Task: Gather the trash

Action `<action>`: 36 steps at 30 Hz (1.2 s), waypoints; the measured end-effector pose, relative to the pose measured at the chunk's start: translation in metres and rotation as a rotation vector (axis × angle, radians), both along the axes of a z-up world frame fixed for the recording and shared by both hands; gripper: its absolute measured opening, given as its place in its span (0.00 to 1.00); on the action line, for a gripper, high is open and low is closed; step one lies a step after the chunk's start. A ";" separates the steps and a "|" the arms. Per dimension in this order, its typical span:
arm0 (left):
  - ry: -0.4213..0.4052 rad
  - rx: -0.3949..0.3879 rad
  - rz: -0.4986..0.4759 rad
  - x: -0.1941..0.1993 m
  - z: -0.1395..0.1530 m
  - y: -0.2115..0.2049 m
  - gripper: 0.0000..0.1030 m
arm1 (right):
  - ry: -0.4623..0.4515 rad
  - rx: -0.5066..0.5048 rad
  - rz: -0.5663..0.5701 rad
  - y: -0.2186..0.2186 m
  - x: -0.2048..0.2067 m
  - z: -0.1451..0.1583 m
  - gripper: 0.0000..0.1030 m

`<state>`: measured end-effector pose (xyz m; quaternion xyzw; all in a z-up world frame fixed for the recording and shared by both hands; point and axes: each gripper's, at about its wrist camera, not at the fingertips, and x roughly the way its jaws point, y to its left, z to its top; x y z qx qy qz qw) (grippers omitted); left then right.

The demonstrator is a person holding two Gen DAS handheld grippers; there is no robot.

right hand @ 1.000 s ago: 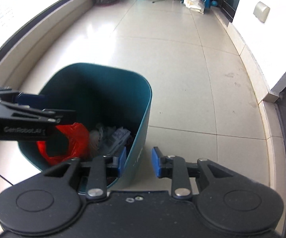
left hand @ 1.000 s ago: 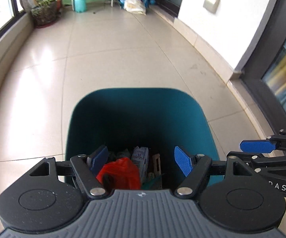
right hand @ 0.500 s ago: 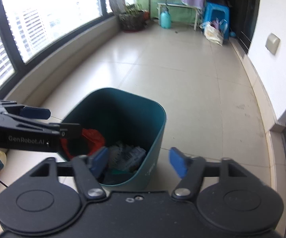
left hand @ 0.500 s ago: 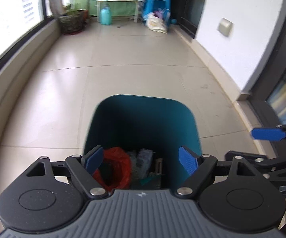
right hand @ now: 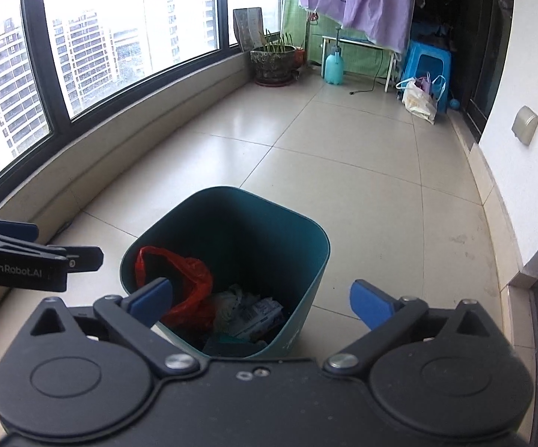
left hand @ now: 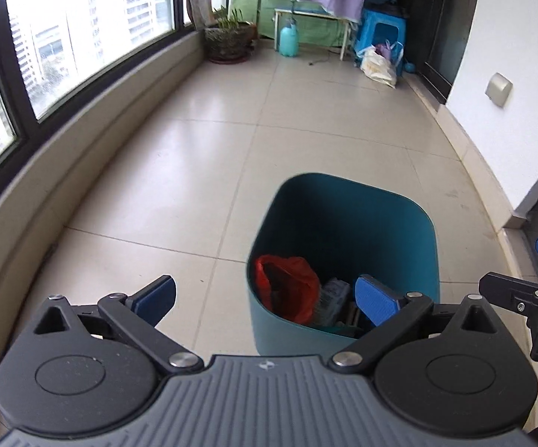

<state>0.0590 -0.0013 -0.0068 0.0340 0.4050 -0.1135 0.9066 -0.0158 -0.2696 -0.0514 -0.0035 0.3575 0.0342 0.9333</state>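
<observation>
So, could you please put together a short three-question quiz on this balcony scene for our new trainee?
1. True or false: the red plastic bag lies inside the teal bin.
2. Is anything held between the fingers of the left gripper or the right gripper?
3. What stands nearest the potted plant: A) the pale blue spray bottle, B) the blue stool, C) the white bag?

Key: 1. True. 2. No; both have just been opening wide and hold nothing. 3. A.
</observation>
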 end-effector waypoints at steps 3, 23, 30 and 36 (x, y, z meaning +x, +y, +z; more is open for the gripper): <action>-0.045 0.005 -0.001 -0.006 0.001 0.003 1.00 | 0.005 0.000 -0.005 0.003 0.006 -0.001 0.99; 0.010 -0.058 -0.119 0.007 -0.007 0.013 1.00 | 0.015 -0.033 -0.010 0.017 0.013 -0.001 0.99; -0.033 -0.035 -0.109 0.005 -0.004 0.002 1.00 | 0.010 -0.029 -0.027 0.011 0.014 -0.004 0.99; -0.042 -0.032 -0.104 0.005 -0.002 -0.001 1.00 | 0.015 -0.029 -0.027 0.012 0.014 -0.005 0.99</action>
